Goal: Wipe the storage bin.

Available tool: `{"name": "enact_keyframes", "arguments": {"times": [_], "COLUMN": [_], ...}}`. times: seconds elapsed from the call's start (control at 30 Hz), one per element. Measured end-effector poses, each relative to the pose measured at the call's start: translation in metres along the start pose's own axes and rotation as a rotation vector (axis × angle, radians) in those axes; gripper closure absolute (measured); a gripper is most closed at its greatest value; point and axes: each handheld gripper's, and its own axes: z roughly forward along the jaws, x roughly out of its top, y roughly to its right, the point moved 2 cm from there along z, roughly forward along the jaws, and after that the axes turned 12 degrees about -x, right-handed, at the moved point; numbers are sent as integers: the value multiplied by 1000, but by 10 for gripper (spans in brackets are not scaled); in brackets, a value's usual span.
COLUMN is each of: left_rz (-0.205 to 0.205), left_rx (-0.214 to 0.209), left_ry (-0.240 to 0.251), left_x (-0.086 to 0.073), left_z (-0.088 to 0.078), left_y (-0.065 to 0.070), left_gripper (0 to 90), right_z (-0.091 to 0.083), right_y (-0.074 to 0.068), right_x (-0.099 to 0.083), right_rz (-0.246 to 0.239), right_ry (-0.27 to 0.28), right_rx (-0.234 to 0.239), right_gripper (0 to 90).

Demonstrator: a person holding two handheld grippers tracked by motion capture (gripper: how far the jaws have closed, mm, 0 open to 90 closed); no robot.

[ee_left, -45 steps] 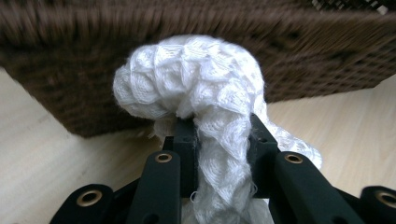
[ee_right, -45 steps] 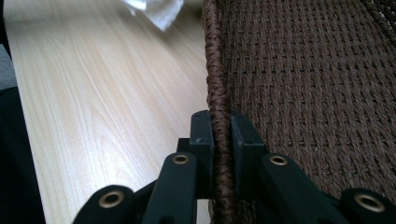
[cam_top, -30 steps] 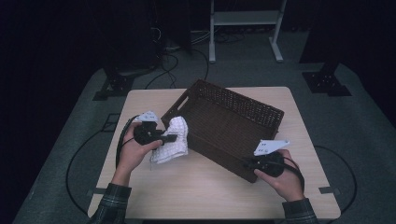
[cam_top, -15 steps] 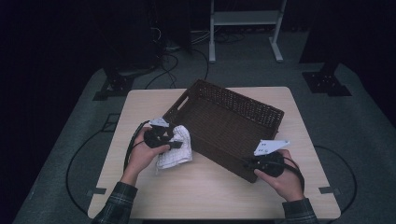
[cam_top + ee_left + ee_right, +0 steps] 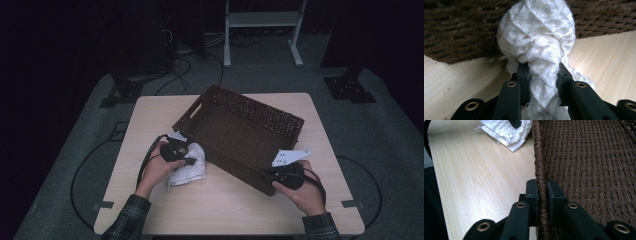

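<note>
While pinching the white cloth [image 5: 536,42] in the left hand-held gripper [image 5: 186,156] on the counter [image 5: 225,205] beside the basket [image 5: 295,125] (right hand-held gripper [image 5: 541,192] clamped on its rim), risks snagging cloth on the wicker.

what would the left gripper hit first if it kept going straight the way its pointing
Most likely the outer wall of the wicker basket, which stands right behind the white cloth that the left gripper holds in its jaws. The bunched cloth would press against the weave first; how close it is already is hard to judge.
</note>
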Motion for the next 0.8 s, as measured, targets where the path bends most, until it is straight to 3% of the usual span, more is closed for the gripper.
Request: {"name": "enact_keyframes", "arguments": {"times": [0.13, 0.37, 0.8], "left_rz": [-6, 12, 93], "left_rx": [2, -11, -63], "left_ry": [-16, 20, 153], "left_x": [-3, 2, 21], "left_z": [4, -6, -36], "left_y": [-3, 4, 36], "left_gripper": [705, 706, 705], "right_z": [0, 0, 0], "right_y": [0, 0, 0], "right_x": [0, 0, 0], "right_rz": [1, -1, 2], "right_ry": [-1, 0, 0], "right_rx": [-1, -2, 2], "right_gripper": [809, 809, 810]}}
